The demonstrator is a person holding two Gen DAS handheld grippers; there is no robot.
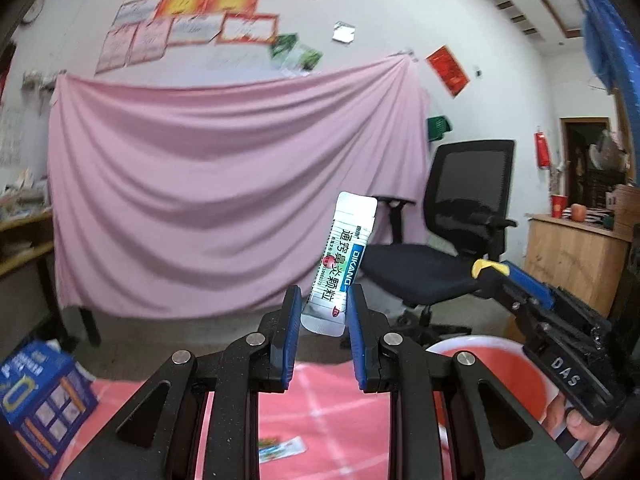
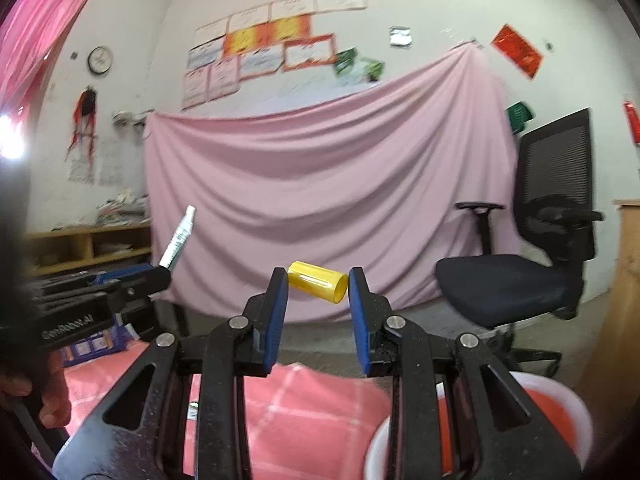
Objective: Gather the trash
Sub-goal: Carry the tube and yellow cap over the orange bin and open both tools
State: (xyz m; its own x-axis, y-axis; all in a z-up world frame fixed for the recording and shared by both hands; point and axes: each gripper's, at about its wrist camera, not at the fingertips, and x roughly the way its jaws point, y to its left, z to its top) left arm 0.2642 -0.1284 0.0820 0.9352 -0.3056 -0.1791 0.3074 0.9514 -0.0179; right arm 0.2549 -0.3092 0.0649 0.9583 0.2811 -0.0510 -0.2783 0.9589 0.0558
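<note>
A white medicine sachet (image 1: 342, 264) with blue and green print stands upright between the blue pads of my left gripper (image 1: 323, 308), which is shut on its lower end, high above the table. A yellow plastic cylinder (image 2: 318, 281) lies crosswise between the pads of my right gripper (image 2: 318, 288), shut on it. The right wrist view shows the sachet (image 2: 178, 238) edge-on at the left, sticking up from the left gripper. In the left wrist view the right gripper (image 1: 490, 270) reaches in from the right with the yellow piece at its tip.
A red bin with a white rim (image 1: 486, 364) (image 2: 560, 412) sits low at the right. The pink checked tablecloth (image 1: 328, 400) carries a small wrapper (image 1: 280, 449). A blue box (image 1: 40, 400) stands at the left. A black office chair (image 1: 456, 236) and a hung pink sheet (image 1: 224, 192) are behind.
</note>
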